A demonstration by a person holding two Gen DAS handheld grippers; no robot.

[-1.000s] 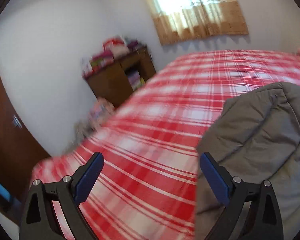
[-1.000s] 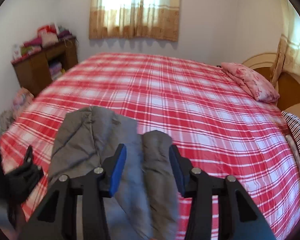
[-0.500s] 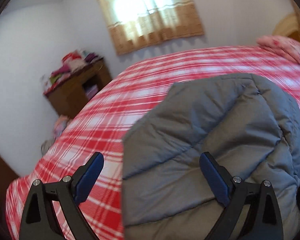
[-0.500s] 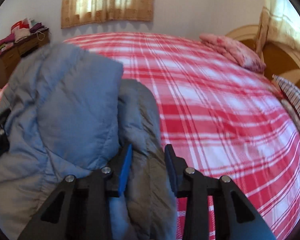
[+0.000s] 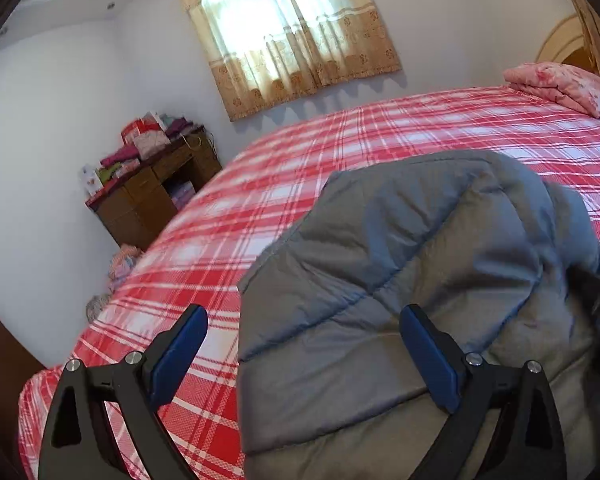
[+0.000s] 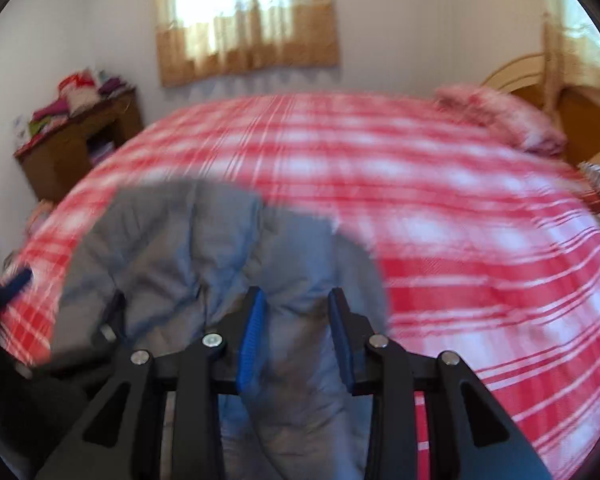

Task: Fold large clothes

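- The grey padded jacket (image 5: 400, 272) lies bunched at the near edge of the red plaid bed (image 5: 340, 152), one quilted panel lapped over the rest. I'd call this partway folded; nothing is squared or flat yet.
- Left gripper (image 5: 304, 344) hangs over the jacket's left edge with jaws wide apart, holding nothing: one finger above the bedspread, the other above the padding.
- Right gripper (image 6: 296, 336) is on the jacket's right side, jaws narrowed around a ridge of grey fabric. Blur hides whether they truly pinch it.
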